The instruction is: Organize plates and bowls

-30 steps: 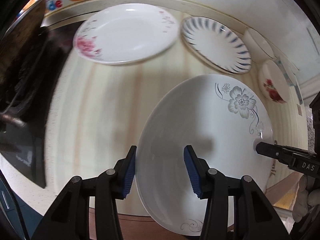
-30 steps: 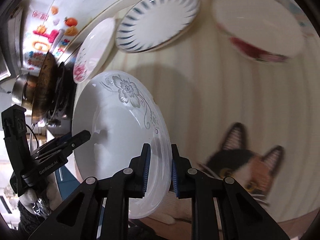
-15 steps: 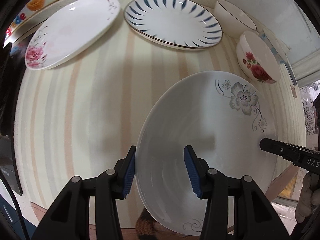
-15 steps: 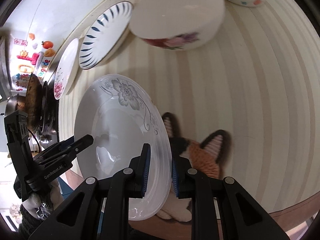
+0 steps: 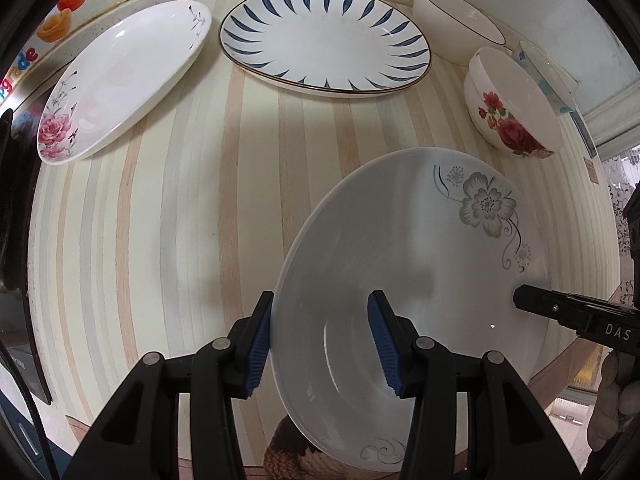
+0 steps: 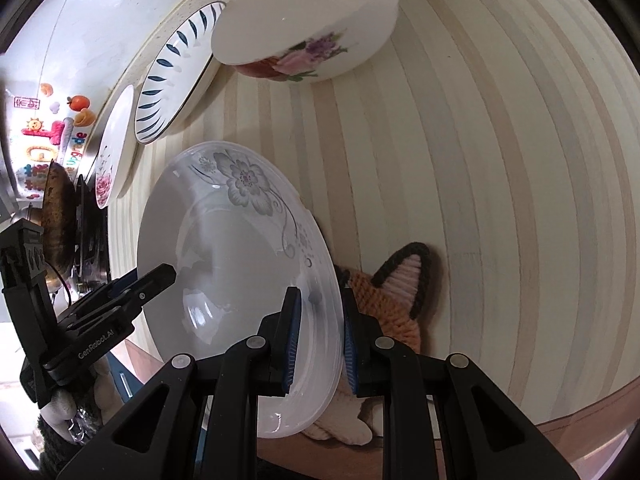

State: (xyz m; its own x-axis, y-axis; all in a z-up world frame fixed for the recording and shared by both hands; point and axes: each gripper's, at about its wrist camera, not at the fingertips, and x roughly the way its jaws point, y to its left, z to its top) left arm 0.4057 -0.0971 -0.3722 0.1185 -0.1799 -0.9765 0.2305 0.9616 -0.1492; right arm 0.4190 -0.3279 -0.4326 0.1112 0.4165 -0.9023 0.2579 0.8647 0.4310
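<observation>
Midway over a striped table (image 5: 168, 216), a person's right gripper (image 6: 317, 338) is pinching the near rim of a white plate with a grey flower (image 5: 400, 280), its blue pads pressing both faces of the edge and holding the plate tilted, clear of the tabletop. The left gripper (image 5: 320, 340) is hanging half-open astride the opposite rim, one pad outside the plate and one over its well; whether either pad is touching the china is hard to tell from these views.

Lining the far edge are a rose-patterned plate (image 5: 120, 80), a blue-striped oval plate (image 5: 326, 40), a plain white bowl (image 5: 456, 20) and a rose bowl (image 5: 512, 100). A knitted fox-shaped mat (image 6: 394, 296) is lying under the lifted plate's edge.

Glazed china like this is likely stiff, fairly heavy, slick and breakable. The flat rim is the only sensible hold, and a grip on both sides would probably be steadying it better than one, since a single pinch is letting it hang at a slant.
</observation>
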